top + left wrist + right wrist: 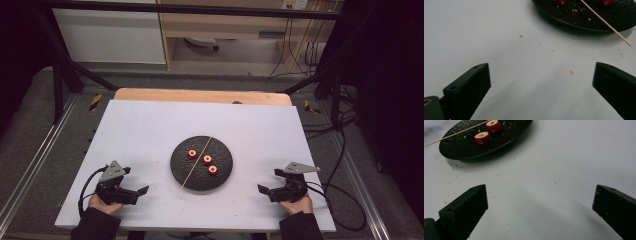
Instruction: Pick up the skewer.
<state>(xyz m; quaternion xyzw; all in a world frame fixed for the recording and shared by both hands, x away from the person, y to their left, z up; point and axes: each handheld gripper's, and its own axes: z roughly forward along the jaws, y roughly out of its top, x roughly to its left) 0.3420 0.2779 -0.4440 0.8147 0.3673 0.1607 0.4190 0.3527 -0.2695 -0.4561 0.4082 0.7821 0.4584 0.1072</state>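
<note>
White counter, frame center: plate with skewer and three red pieces. Left claw and right claw rest wide open, empty, at lower corners. Work looks unstarted; next likely calls for gripping the skewer.

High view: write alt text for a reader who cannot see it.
A black plate with three red pieces and a thin wooden skewer sits mid-table on a white sheet. The left gripper and right gripper rest open on either side, held by hands.

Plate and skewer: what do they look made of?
The plate looks like dark stone or matte ceramic; its black surface is rough and pitted. The skewer looks like bamboo or wood: thin, straight, pale tan, unglossy.
</note>
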